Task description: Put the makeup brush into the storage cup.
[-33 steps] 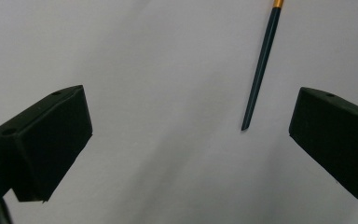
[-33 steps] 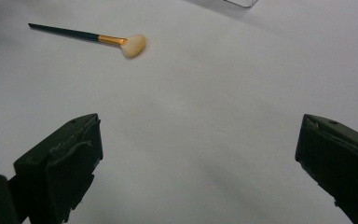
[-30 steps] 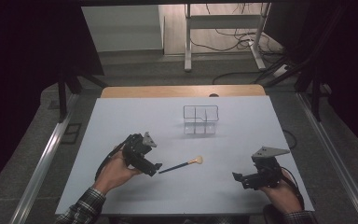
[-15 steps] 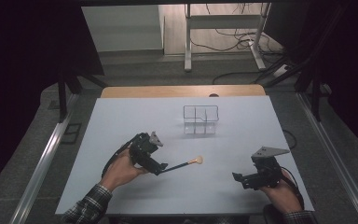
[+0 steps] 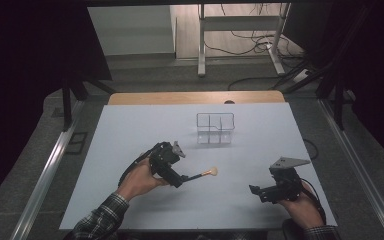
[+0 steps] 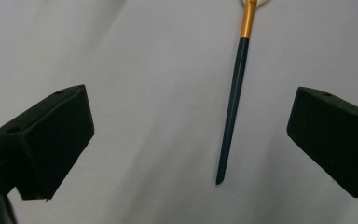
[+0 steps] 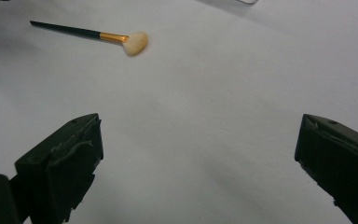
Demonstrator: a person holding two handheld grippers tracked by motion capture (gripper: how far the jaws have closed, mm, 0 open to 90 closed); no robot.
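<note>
Pale and nearly bare, the table (image 5: pixel 130 150) carries a clear wire-edged rack (image 5: pixel 215 128) toward its far edge and a small brush (image 5: pixel 203 174) nearer the middle, closer to the near edge. A second ago the left gripper (image 5: pixel 179 180) sat back toward the near left; it has since slid forward and right, and its jaws now straddle the tail of the brush's dark handle (image 6: pixel 233 102). Those jaws stand wide apart with nothing between them touching; the brush lies flat, untouched. To my eye the grasp is lined up and closing comes next. The right gripper (image 5: pixel 255 191) rests near the near right corner, unmoved, its jaws spread wide and empty, the brush (image 7: pixel 121 38) well ahead of it.
</note>
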